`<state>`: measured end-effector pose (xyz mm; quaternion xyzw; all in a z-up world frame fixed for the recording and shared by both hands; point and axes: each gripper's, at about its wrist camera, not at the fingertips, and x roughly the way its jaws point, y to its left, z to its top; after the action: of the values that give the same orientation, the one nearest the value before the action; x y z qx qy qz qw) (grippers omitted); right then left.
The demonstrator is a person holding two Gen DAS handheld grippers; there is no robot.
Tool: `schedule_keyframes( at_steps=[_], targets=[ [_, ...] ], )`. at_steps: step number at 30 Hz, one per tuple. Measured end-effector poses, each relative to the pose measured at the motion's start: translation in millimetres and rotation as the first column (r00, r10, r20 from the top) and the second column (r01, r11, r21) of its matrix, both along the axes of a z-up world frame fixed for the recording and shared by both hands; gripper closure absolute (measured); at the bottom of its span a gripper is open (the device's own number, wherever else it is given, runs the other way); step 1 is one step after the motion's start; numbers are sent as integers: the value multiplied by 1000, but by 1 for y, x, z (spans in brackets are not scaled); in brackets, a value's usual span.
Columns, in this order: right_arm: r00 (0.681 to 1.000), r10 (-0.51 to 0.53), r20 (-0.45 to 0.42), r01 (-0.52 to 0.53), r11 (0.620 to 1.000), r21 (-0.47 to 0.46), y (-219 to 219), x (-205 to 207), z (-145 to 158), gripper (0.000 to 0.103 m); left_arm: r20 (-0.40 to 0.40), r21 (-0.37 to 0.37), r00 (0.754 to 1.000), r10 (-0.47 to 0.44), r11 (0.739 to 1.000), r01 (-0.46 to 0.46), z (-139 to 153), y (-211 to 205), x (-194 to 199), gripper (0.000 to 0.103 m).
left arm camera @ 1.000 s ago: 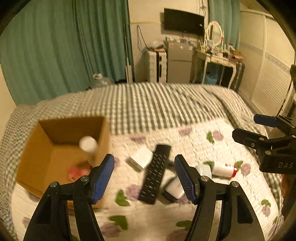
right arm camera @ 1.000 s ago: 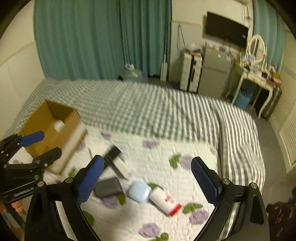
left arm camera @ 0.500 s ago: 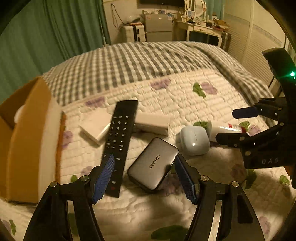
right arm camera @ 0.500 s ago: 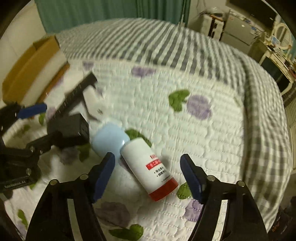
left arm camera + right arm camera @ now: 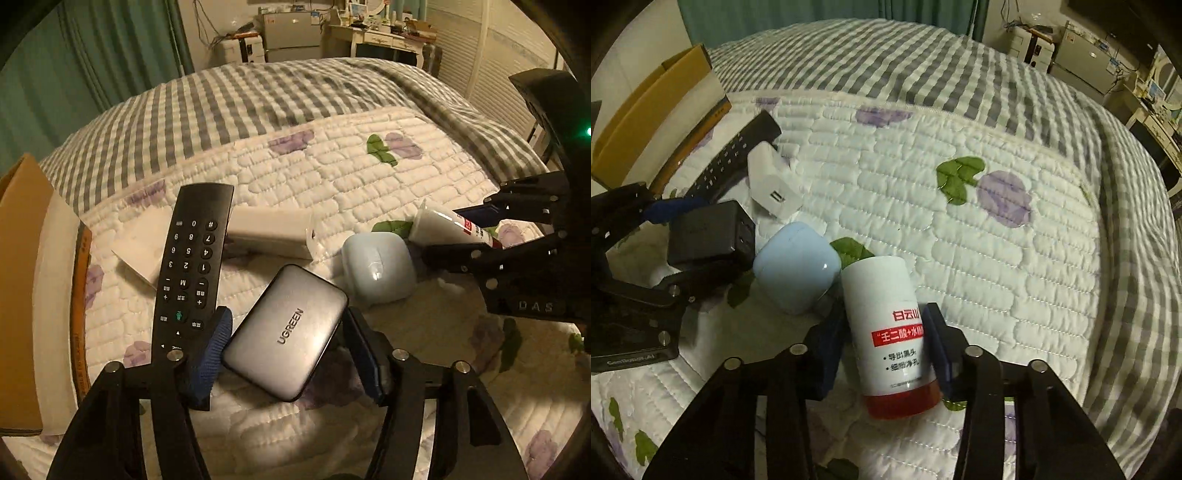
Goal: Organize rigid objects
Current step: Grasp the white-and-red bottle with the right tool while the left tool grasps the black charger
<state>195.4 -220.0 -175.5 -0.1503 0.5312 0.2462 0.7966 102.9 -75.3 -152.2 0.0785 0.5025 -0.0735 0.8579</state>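
Note:
My left gripper (image 5: 288,325) has closed around a grey UGREEN power bank (image 5: 286,332) that lies on the quilt; its pads touch both sides. My right gripper (image 5: 884,328) is shut on a white bottle with a red cap (image 5: 890,332), also lying on the quilt. The bottle shows in the left wrist view (image 5: 448,225) between the right gripper's fingers. A black remote (image 5: 190,269), a light blue earbud case (image 5: 376,269), a white charger (image 5: 774,188) and a flat white box (image 5: 142,247) lie close by.
An open cardboard box (image 5: 22,295) stands at the left on the bed, also seen in the right wrist view (image 5: 653,110). The quilt (image 5: 960,206) lies over a checked blanket. Furniture stands beyond the bed.
Both grippers dropped from high above the bed down to the quilt. The left one closed on the power bank, and the right one closed on the white bottle.

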Motion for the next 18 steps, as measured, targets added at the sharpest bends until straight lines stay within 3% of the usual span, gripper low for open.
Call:
schedule_keyframes(
  at_steps=[9,18],
  targets=[
    [998,10,69,-10,1000,7,5,-14,41,66,18,0,999,34,999,-34,21,1,-7,57],
    [987,-5,158,0,999,32,26,-29,95,66,123,-22,990,67,998,-65,75,9,-22,59]
  ],
)
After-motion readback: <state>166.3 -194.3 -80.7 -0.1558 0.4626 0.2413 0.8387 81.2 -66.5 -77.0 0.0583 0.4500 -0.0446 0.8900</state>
